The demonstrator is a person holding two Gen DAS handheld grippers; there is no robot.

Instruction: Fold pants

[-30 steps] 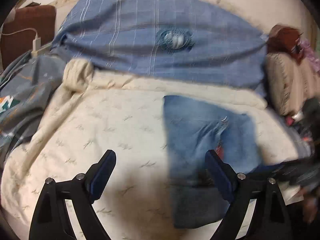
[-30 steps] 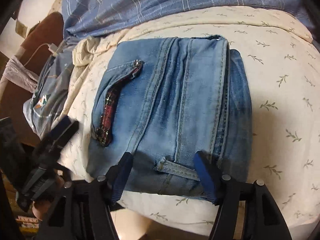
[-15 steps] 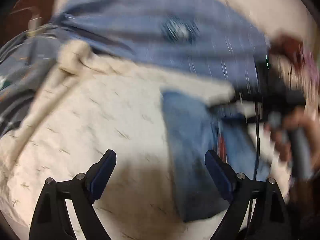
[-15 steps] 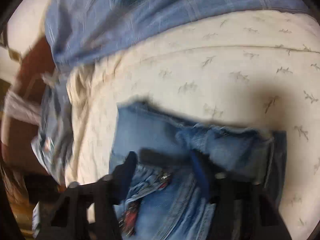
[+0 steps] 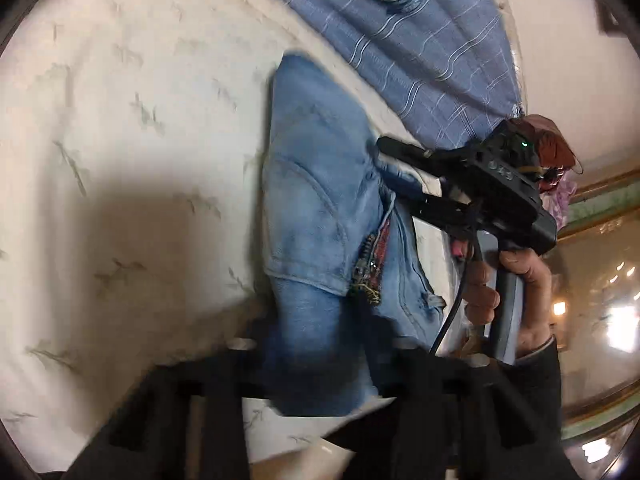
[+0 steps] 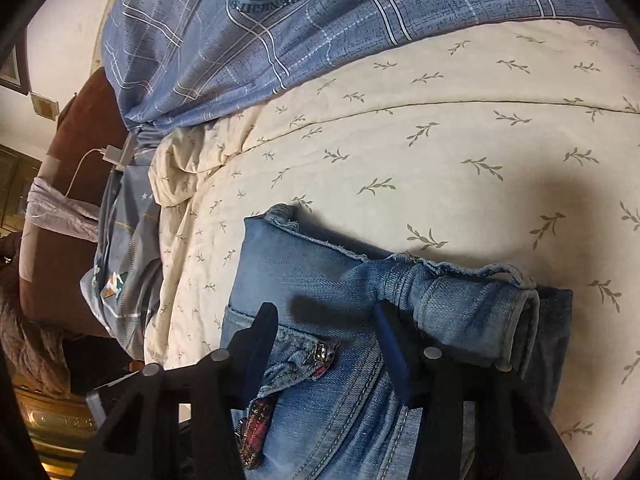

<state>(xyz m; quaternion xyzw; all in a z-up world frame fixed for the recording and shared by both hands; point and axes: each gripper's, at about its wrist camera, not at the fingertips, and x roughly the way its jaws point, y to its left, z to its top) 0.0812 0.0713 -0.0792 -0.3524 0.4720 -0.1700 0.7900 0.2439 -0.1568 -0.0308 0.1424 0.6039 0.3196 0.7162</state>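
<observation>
Folded blue jeans (image 5: pixel 320 184) lie on a cream leaf-print bedspread (image 5: pixel 140 160). My left gripper (image 5: pixel 318 356) is low at the near end of the jeans. Its jaws are closing with the thick denim filling the gap between them, and its fingers are dark and blurred. My right gripper (image 5: pixel 394 164), held by a hand (image 5: pixel 520 280), reaches the jeans from the right edge. In the right wrist view the right gripper (image 6: pixel 326 328) presses into the jeans (image 6: pixel 320 276) beside a rolled fold, above the pocket with red plaid lining. Its jaws stand half wide on the denim.
A blue checked pillow (image 6: pixel 280 40) lies across the far side of the bedspread (image 6: pixel 440 140). Another blue garment (image 6: pixel 120 248) hangs off the left edge, by a brown headboard (image 6: pixel 72 140) with a white charger (image 6: pixel 110 154). A red-brown bundle (image 5: pixel 552 148) sits far right.
The left gripper rolled, dropped onto the near end of the jeans and its jaws narrowed around the denim. The right gripper slid across the jeans toward the far edge and narrowed a little.
</observation>
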